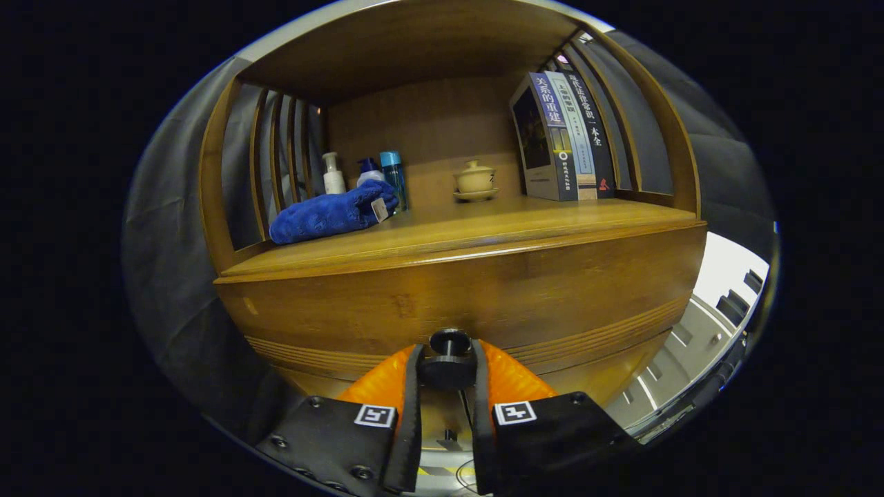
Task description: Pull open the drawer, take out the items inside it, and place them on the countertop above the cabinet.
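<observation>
smooth satin wood drawer (456, 293), dark glossy knob (449, 343), fluffy blue cloth (331, 215), glazed ceramic cup (474, 178)

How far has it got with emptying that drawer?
Early days. The tool is closed on the drawer knob, but the drawer front looks barely pulled out, if at all. Nothing from inside shows yet; placing items on the countertop beside the blue cloth remains.

On the countertop (483, 231) there are three books (563, 138), three bottles (366, 176), one blue towel (328, 215) and one lidded cup (474, 178) on one saucer (475, 195). One drawer (456, 304) has one knob (449, 345), with one gripper (447, 362) closed around it.
</observation>
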